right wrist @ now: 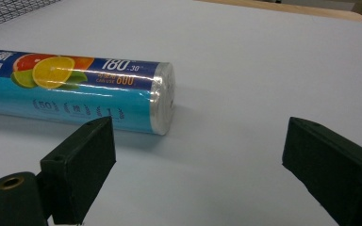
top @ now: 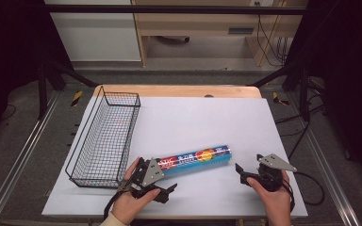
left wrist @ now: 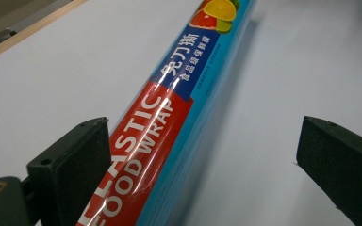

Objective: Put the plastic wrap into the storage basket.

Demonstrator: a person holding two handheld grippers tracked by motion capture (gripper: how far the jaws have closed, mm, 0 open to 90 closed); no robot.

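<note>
A roll of plastic food wrap (top: 195,159) lies at lower centre of the white tabletop (top: 207,117). Both left tongs (top: 156,184) and right tongs (top: 248,165) stand spread. The roll looks light, stiff and slick (its film is glossy); a grip near each end seems best.

open jaws face plastic wrap roll (right wrist: 75,92) end.

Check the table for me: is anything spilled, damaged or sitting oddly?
Nothing stands out. The plastic wrap roll lies flat on the white table cover, its wrapper intact, angled beside the empty wire basket. Left tool is open around the roll's end; right tool is open, beside the other end.
</note>
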